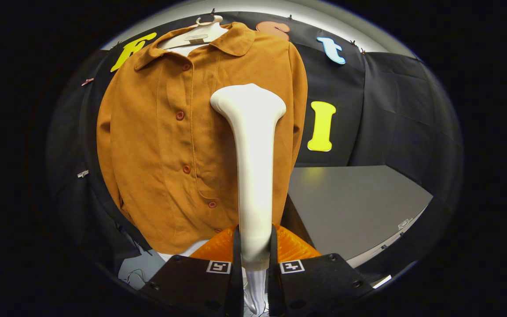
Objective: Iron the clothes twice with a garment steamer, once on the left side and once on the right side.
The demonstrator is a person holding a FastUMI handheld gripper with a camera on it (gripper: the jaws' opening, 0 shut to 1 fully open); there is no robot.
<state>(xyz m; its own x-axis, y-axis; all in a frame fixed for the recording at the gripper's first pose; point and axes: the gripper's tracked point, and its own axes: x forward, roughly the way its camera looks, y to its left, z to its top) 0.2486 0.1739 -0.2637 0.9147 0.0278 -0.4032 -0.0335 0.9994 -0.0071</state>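
Note:
A rust-brown button-up shirt (170,145) hangs on a white hanger (200,33) against the booth wall. A white garment steamer (253,167) stands upright between the fingers, its handle clamped from both sides. My gripper (253,253) is shut on that handle. The steamer's wide head (248,100) sits in front of the shirt's right half, at chest height, right of the button row. Whether the head touches the cloth I cannot tell. Its hose (255,293) trails down below the fingers.
A grey table (354,207) lies to the right of the shirt, beyond the fingers. Black cloth covers the wall behind and to both sides. Small clips (82,174) pin the cloth at the left. Thin cables (134,275) lie low at the left.

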